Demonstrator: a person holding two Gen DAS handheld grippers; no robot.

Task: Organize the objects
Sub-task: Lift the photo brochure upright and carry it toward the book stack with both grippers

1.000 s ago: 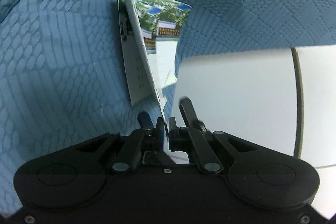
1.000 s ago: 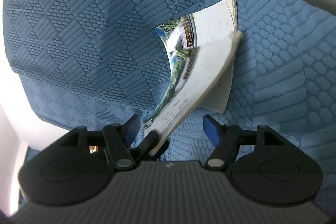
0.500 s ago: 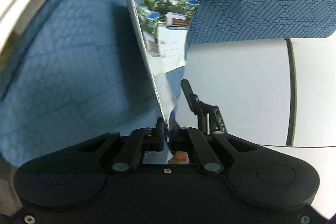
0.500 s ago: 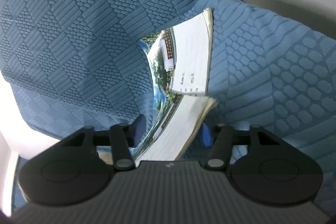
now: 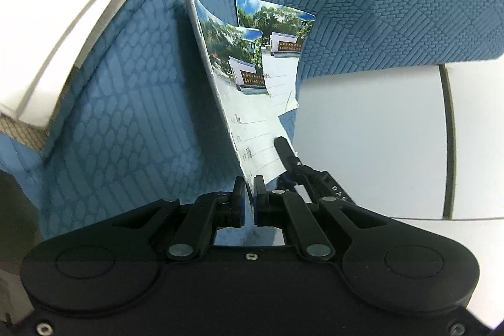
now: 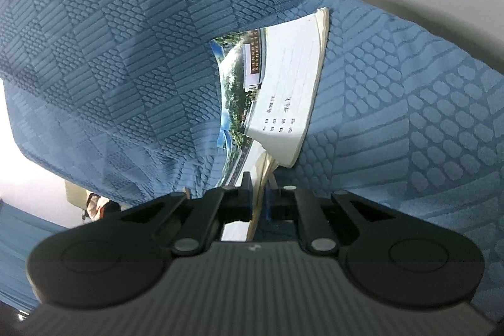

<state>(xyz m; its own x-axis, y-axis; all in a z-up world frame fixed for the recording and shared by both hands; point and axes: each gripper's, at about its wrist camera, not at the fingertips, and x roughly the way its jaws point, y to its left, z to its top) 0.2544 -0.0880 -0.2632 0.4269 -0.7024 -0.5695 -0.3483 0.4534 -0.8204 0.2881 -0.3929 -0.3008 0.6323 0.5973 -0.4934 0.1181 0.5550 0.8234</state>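
the left gripper is clenched on the near corner of a booklet, which stands on edge and runs straight ahead from the jaws, its long axis along their pointing line, above the blue textured cloth. the right gripper has just been closing and now pinches the near edge of the same booklet, which fans open up and away from it. both hold near corners, so the coming move likely turns on keeping the two grips aligned.

Two photo-covered notebooks (one lifted)
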